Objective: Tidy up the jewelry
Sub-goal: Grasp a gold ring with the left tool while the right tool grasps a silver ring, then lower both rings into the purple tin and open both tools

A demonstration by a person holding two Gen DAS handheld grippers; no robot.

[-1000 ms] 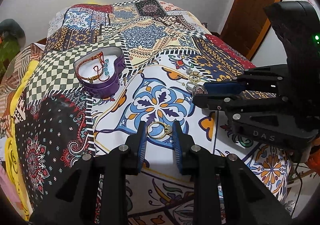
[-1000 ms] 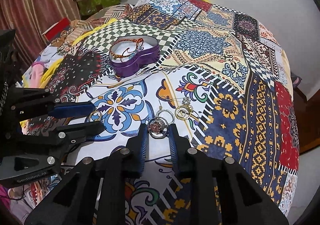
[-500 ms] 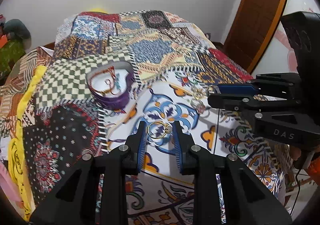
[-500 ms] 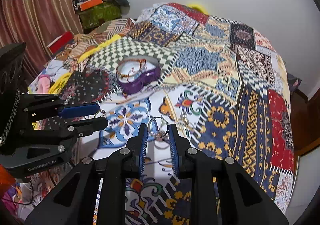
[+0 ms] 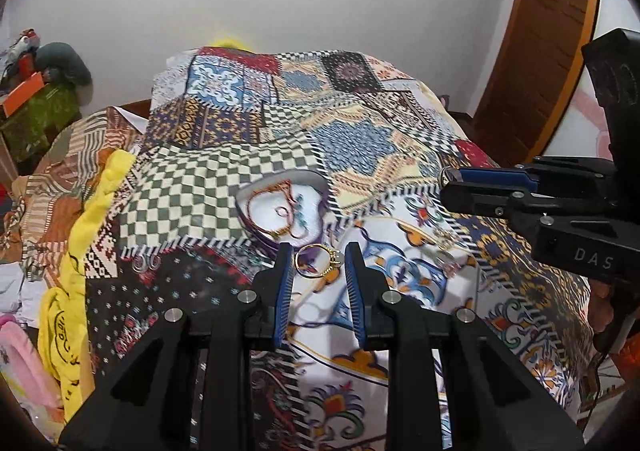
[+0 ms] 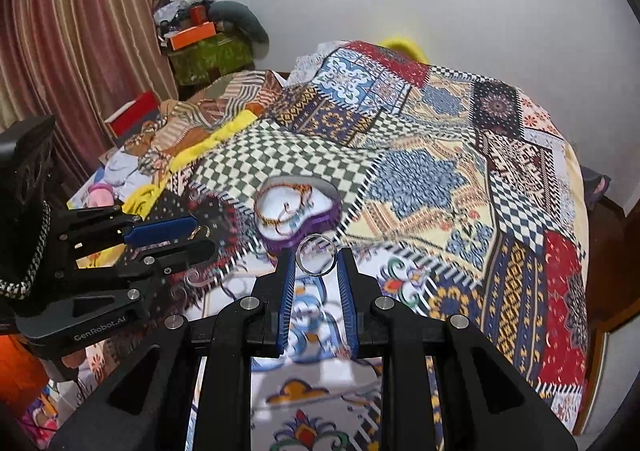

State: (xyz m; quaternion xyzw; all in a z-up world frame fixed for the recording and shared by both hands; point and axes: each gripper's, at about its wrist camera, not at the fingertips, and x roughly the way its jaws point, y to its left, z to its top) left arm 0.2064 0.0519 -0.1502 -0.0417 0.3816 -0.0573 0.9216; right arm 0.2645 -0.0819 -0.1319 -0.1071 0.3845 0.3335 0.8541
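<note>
My left gripper (image 5: 318, 261) is shut on a gold ring (image 5: 319, 259) with a small stone, held in the air above the patchwork bedspread. My right gripper (image 6: 316, 259) is shut on a silver ring (image 6: 315, 254), also lifted off the cloth. A purple heart-shaped box (image 5: 280, 209) (image 6: 298, 207) with a white lining lies open just beyond both grippers; thin gold and red bracelets lie inside it. The right gripper (image 5: 446, 187) shows at the right of the left wrist view. At the left of the right wrist view is the left gripper (image 6: 202, 237), the gold ring at its tip.
More small jewelry (image 5: 442, 247) lies on the white floral patch right of the box, and a pale piece (image 5: 146, 261) on the dark patch to its left. Yellow cloth (image 5: 80, 251) and clutter edge the bed's left side. A wooden door (image 5: 536, 63) stands at the right.
Both grippers have risen off the bedspread with their rings and come closer to the heart-shaped box, which now appears lower in both views. More of the wall shows.
</note>
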